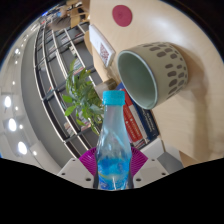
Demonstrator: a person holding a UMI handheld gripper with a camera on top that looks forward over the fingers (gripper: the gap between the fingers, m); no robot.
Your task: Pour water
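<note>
A potted green plant (82, 92) stands left of and behind the bottle. The gripper (112, 168) has both purple pads (92, 160) pressed on a clear water bottle (112, 145) with a light-blue cap (114, 98); its long axis runs away from the fingers, cap toward a grey-green speckled cup (152, 74), whose mouth faces the bottle.

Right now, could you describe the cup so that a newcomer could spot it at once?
Start at the gripper, shut on the blue-capped water bottle. Just beyond the cap, the cup lies tipped, its mouth facing the bottle. Unlike the leafy plant beside it, it is grey-green with dark dashes.
</note>
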